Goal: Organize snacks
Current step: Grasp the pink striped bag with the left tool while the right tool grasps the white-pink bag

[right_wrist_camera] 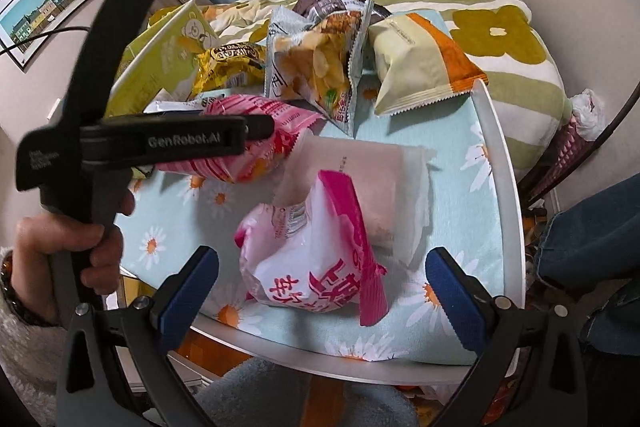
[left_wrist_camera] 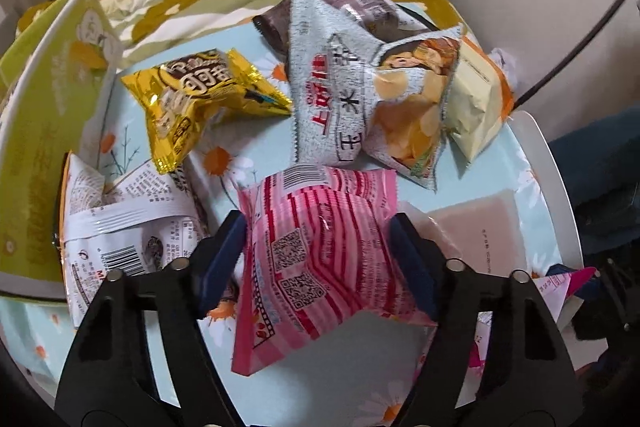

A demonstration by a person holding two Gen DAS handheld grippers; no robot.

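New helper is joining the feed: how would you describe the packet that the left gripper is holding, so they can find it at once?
On the round daisy-print table, look to its near left side, where the left gripper is closed on a pink striped packet, lifted clear. Unlike the white-and-magenta bag nearby, it has red stripes and printed QR codes.

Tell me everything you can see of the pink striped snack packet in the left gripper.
The pink striped snack packet is a glossy plastic pillow bag, puffed and sealed, with red-and-pink stripes, a barcode at its top edge and two QR codes on the side facing the left camera. It is pinched between the left gripper's blue pads, tilted, held above the floral tablecloth. Nothing else visibly touches it.
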